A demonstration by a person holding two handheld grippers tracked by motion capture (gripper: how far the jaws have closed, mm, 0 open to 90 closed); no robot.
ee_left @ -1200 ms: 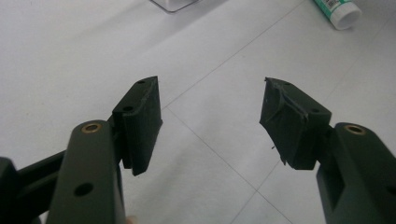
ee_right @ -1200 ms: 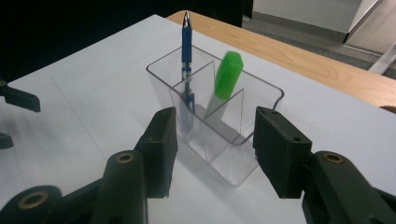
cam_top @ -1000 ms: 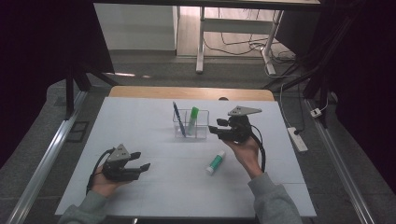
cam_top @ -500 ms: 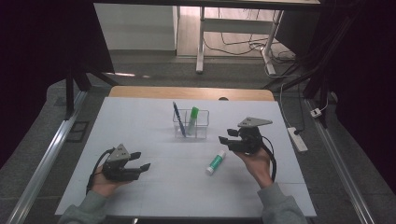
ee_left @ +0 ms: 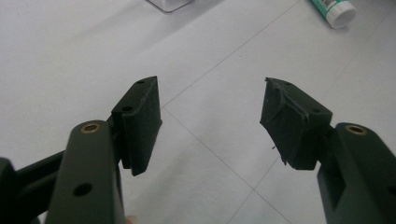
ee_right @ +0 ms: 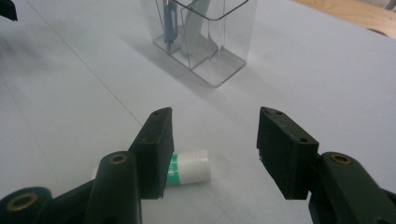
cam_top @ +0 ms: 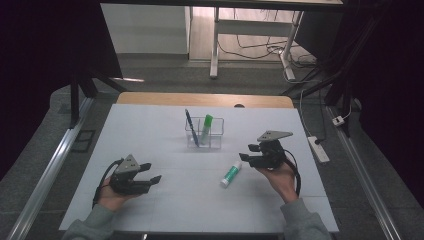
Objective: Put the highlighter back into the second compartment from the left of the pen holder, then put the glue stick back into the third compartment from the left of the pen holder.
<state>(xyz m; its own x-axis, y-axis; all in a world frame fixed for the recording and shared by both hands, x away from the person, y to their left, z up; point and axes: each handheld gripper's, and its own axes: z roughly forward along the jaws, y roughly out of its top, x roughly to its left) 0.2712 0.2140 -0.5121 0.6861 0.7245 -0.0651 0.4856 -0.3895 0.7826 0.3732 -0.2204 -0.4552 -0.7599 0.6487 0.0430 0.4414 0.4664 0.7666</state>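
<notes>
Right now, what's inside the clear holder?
The clear holder holds a blue pen and a green-and-white marker, both standing upright and leaning, in separate compartments. Its clear walls blur their lower ends. The other compartments look empty.

No legible text or labels

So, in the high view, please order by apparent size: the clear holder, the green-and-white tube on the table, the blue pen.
1. clear holder
2. green-and-white tube and blue pen: they look alike in length, so I leave them unranked.
</notes>
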